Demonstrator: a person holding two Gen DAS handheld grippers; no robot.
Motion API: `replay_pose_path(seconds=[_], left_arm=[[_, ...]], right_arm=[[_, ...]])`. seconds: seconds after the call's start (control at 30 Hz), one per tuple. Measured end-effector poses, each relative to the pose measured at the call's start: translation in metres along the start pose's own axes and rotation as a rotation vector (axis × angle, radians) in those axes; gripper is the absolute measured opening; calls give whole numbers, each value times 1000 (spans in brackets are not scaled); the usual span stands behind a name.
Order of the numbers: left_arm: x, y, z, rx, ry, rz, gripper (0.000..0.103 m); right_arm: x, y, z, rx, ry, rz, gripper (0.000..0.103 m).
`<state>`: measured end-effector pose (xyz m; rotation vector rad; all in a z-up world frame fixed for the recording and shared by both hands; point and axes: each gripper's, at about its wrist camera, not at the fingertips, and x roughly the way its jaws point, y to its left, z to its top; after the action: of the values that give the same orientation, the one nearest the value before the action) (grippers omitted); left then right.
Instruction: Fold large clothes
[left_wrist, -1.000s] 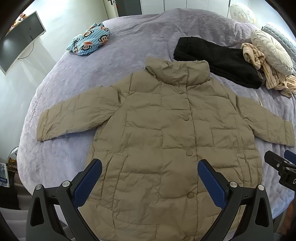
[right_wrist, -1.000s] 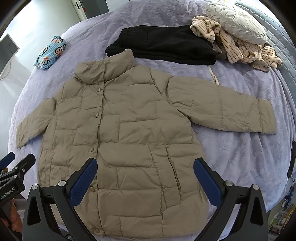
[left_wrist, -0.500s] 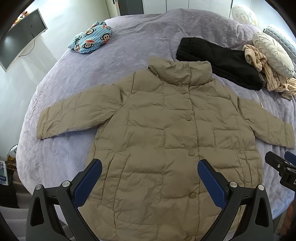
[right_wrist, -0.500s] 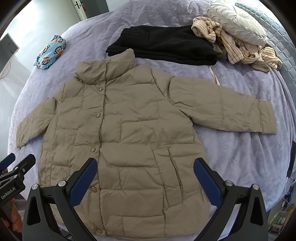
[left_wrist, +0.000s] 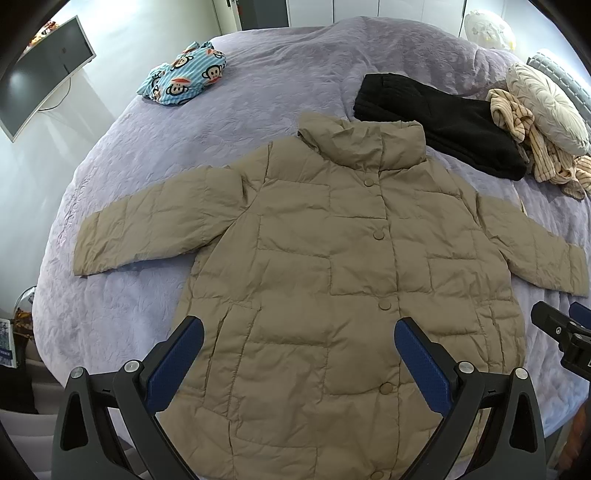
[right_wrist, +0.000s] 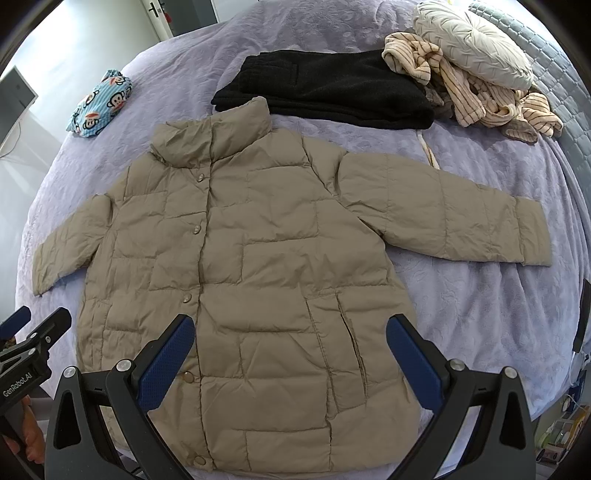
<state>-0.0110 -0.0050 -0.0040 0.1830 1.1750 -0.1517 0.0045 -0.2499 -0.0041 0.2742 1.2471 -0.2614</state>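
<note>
A tan quilted puffer coat (left_wrist: 332, 266) lies flat and face up on the lavender bed (left_wrist: 280, 88), buttoned down the front, its collar toward the far edge and its hem at the near edge where the person stands. Both sleeves are spread outward, the left sleeve (left_wrist: 147, 225) toward the bed's left edge and the right sleeve (right_wrist: 450, 218) toward the right edge.

The left gripper (left_wrist: 299, 362) hangs above the lower left half of the coat with its blue-padded tongs spread wide and nothing between them. The right gripper (right_wrist: 291, 358) hangs over the lower right half, near the pocket seam, likewise spread wide and empty. Neither touches the fabric as far as the views show.

Judging from this layout, the fold has not yet begun: the garment is laid out and smoothed, and the step in hand is choosing the first grasp. The next move probably calls for each gripper to reach out to a sleeve cuff or a side edge, pinch the slippery padded shell firmly, and carry it inward across the chest.

Along the far edge lie a folded black garment (right_wrist: 325, 88), just beyond the collar, a striped beige garment (right_wrist: 472, 96), a round pillow (right_wrist: 469, 40) and, well apart to the left, a blue cartoon-print bundle (left_wrist: 183, 77).
</note>
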Motion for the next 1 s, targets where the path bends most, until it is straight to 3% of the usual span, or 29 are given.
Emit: replay_pose_path(seconds=[1.0], left_arm=[[0, -6, 0, 20, 0, 2, 103]], right_arm=[[-1, -3, -1, 17, 1, 2, 103]])
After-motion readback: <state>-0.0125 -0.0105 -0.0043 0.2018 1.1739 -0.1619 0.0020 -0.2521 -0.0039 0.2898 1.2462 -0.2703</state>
